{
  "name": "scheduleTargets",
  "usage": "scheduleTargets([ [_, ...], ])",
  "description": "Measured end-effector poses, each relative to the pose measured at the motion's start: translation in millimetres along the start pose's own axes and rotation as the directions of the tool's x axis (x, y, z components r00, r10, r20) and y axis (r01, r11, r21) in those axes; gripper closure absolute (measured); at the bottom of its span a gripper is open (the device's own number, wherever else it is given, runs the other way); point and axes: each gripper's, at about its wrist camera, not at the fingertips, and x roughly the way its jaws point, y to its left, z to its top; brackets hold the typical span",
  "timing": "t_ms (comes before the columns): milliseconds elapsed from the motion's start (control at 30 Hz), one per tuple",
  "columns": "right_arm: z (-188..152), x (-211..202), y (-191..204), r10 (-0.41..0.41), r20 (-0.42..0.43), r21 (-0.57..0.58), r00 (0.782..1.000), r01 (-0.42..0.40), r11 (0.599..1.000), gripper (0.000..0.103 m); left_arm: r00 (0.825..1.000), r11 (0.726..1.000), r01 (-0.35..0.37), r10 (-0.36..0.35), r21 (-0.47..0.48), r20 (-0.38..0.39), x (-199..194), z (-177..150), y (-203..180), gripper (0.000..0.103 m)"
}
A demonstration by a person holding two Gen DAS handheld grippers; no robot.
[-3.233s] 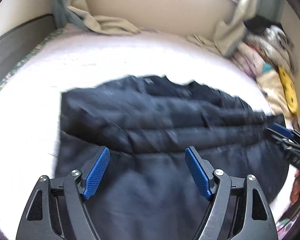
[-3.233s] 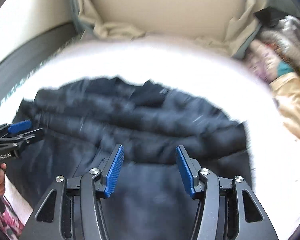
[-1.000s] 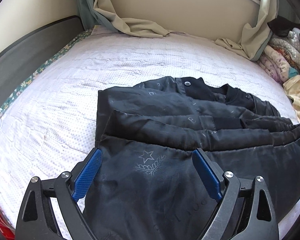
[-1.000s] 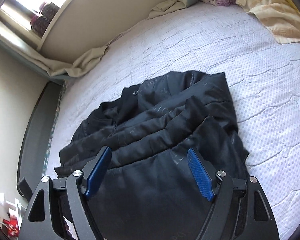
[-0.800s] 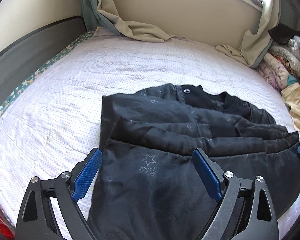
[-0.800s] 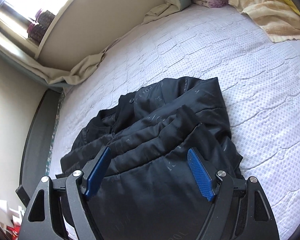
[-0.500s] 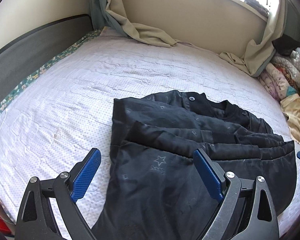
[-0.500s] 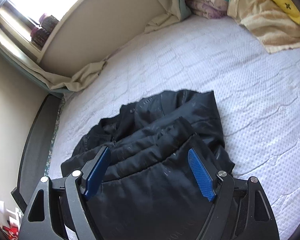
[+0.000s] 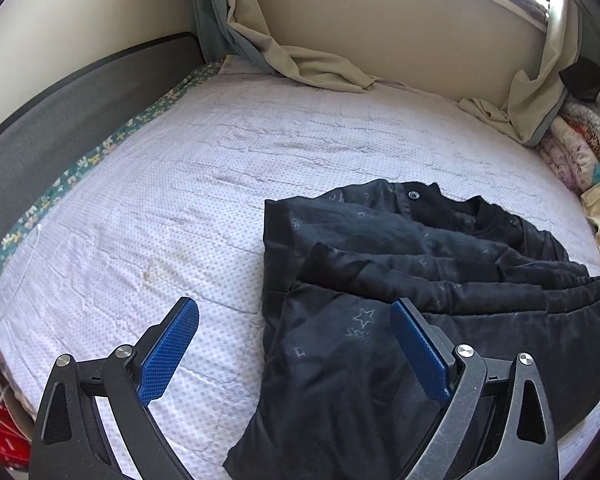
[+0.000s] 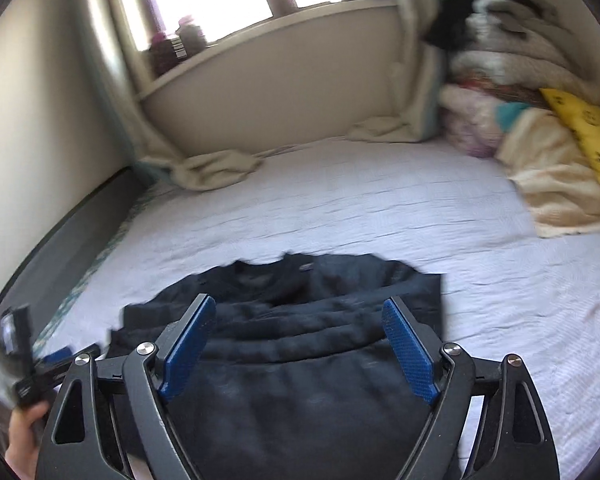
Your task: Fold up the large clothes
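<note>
One black jacket (image 9: 416,280) lies on one bed (image 9: 180,184) with a white dotted cover. Two grippers show: the left gripper (image 9: 296,352) and the right gripper (image 10: 296,348), each with two blue-padded fingers spread apart. Two beige curtains (image 9: 300,64) hang by the wall. One yellow cushion (image 10: 584,136) tops one pile of folded bedding (image 10: 512,80).

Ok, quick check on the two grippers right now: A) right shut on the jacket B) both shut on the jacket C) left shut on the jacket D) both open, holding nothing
D: the left gripper and right gripper both show blue pads spread wide, with the black jacket lying loose on the bed beyond them.
</note>
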Motion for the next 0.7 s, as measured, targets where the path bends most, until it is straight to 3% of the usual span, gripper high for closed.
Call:
scheduleTargets([
  [167, -11, 25, 14, 0.065, -0.085, -0.054, 0.994, -0.070, 0.996, 0.019, 0.999, 0.999, 0.038, -0.039, -0.027, -0.024, 2, 3, 11, 0.004],
  [233, -14, 32, 15, 0.072, -0.113, -0.059, 0.991, -0.079, 0.995, 0.019, 0.993, 0.991, 0.101, -0.105, -0.083, -0.048, 5, 7, 26, 0.002],
  [333, -17, 38, 12, 0.072, -0.137, -0.059, 0.988, -0.080, 0.995, 0.019, 0.969, 0.955, 0.212, -0.234, -0.205, -0.086, 14, 8, 50, 0.002],
  [367, -18, 39, 11, 0.066, -0.141, -0.062, 0.988, -0.076, 0.995, 0.019, 0.951, 0.929, 0.262, -0.295, -0.262, -0.097, 19, 6, 62, 0.002],
  [500, -18, 37, 2, 0.062, -0.151, -0.048, 0.987, -0.069, 0.996, 0.019, 0.896, 0.840, 0.347, -0.428, -0.418, -0.116, 36, -5, 88, 0.002],
  [600, -20, 33, -2, 0.063, -0.153, -0.039, 0.986, -0.069, 0.997, 0.019, 0.833, 0.769, 0.411, -0.535, -0.489, -0.140, 53, -18, 94, 0.002],
  [700, -22, 31, -3, 0.060, -0.156, -0.043, 0.986, -0.067, 0.997, 0.019, 0.790, 0.734, 0.423, -0.586, -0.531, -0.181, 68, -32, 93, 0.002],
])
